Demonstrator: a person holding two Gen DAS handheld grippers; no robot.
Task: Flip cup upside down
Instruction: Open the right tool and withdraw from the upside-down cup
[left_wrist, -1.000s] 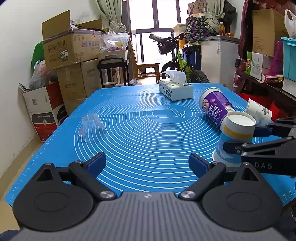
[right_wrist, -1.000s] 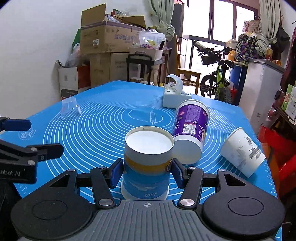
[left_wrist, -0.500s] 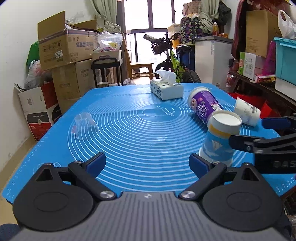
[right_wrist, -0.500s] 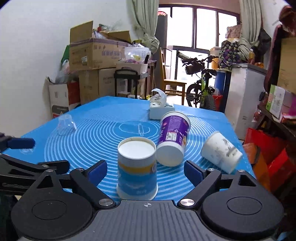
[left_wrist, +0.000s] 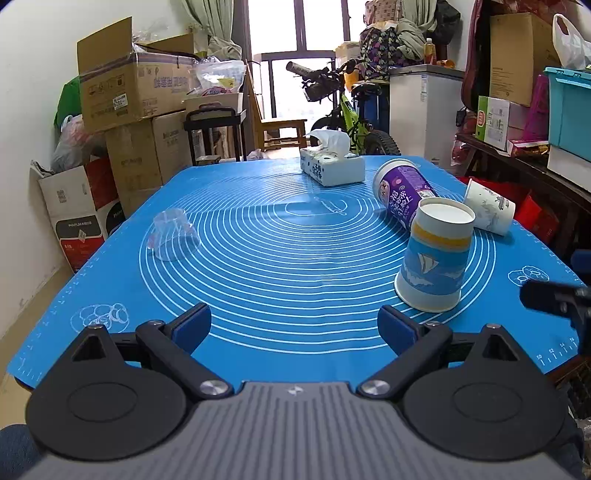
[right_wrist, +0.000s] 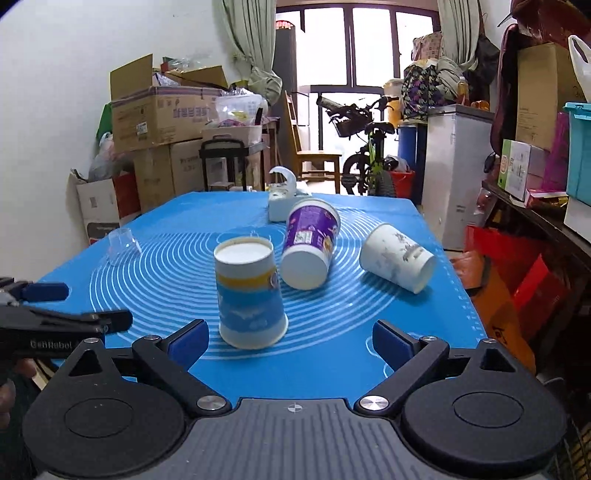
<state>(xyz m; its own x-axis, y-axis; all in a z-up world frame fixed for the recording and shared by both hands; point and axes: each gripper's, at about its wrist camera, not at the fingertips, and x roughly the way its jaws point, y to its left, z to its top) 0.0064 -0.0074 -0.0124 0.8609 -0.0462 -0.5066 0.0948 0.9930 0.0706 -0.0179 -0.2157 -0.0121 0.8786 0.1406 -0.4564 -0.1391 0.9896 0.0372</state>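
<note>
We see the blue-and-yellow cup (right_wrist: 251, 295) standing mouth-down on the blue tabletop (right_wrist: 177, 236), with a purple cup (right_wrist: 310, 243) lying just beside it at 1 o'clock. Our right hand-held gripper (right_wrist: 290, 341) is spread wide and empty, the cup free between its fingers; our left hand-held gripper (left_wrist: 293, 328) is likewise wide and empty.

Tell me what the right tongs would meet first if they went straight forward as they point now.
Probably the blue and yellow cup, standing upside down just ahead of the open right tongs, slightly left of their centre line. Depth is unclear, so the left finger might only graze it.
</note>
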